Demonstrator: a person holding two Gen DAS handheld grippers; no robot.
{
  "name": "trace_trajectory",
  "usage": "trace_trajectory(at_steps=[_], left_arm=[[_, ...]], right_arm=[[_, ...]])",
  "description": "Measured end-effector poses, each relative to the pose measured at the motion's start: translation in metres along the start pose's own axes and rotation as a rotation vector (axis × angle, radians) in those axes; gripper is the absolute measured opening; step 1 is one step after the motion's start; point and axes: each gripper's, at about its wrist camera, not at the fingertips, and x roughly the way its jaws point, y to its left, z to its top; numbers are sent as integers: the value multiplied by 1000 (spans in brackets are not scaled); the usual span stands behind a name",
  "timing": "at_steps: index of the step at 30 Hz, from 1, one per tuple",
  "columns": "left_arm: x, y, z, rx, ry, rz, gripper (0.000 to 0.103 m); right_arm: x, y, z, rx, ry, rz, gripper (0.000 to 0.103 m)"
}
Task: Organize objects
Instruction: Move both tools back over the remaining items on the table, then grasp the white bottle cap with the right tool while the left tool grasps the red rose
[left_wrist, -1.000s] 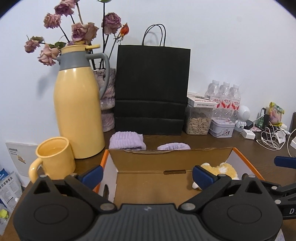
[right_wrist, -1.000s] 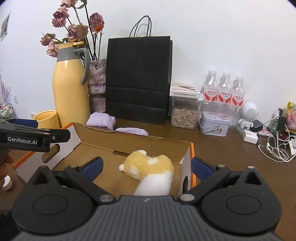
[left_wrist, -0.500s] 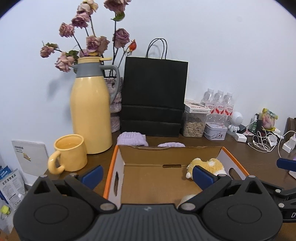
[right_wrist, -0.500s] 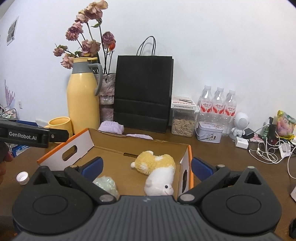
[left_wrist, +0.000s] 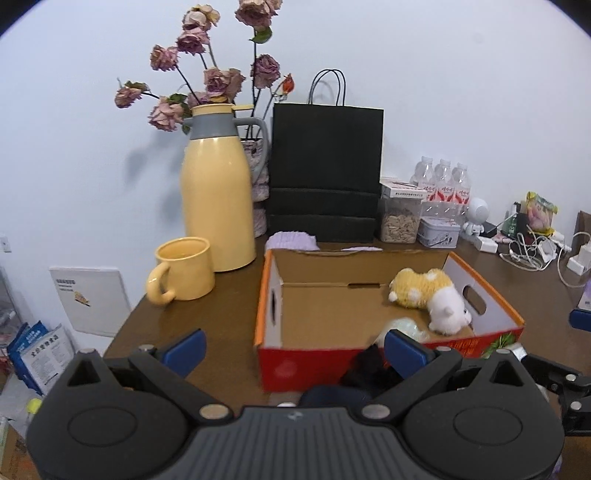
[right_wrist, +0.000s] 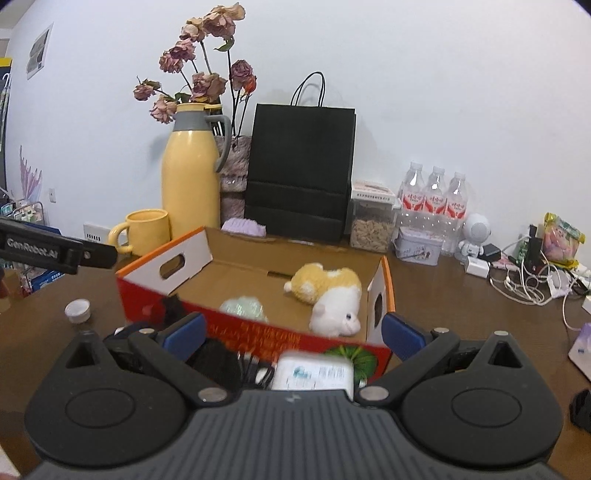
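Now the cardboard box (left_wrist: 369, 306) on the table (left_wrist: 221, 332) shows its red front wall, earlier hidden; plush toy (left_wrist: 428, 295) lies inside right. Both left hand-held gripper (left_wrist: 293, 347) and right hand-held gripper (right_wrist: 291, 332) have drawn back, spread wide, empty.

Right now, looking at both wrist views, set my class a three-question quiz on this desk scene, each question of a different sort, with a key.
1. True or false: the plush toy lies inside the cardboard box.
2. What stands directly beside the yellow jug? A) yellow mug B) blue bowl C) red kettle
3. Fill in: both the left gripper and right gripper are ____.

Key: 1 true; 2 A, the yellow mug; 3 open.
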Motion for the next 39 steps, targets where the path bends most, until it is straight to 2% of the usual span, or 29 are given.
trace_trajectory(at_steps=[11,14,23,24,30,31,32,35,39], left_arm=[[-31,25,-43,17,28,15,103],[-37,29,-58,18,36,-2,103],[-55,13,-94,-7,46,-48,103],[-57,8,-96,-3,42,-62,103],[-55,-21,-105,48,56,-134,103],[-54,-24,-106,51,61,-145,102],[-52,-26,-107,52,63,-154,102],[-52,-32,-110,62,59,-176,97],[-47,-41,-113,77,71,-216,90]], right_arm=[[-34,0,-46,20,70,-12,103],[-38,1,-61,27,97,-9,103],[-47,19,-92,21,166,45,102],[-47,22,-93,16,170,54,99],[-48,39,-96,-12,180,110,61],[-48,39,-97,-12,184,122,52],[-48,40,-97,-11,190,128,48],[-47,40,-98,-11,204,129,44],[-40,39,-101,7,234,138,44]])
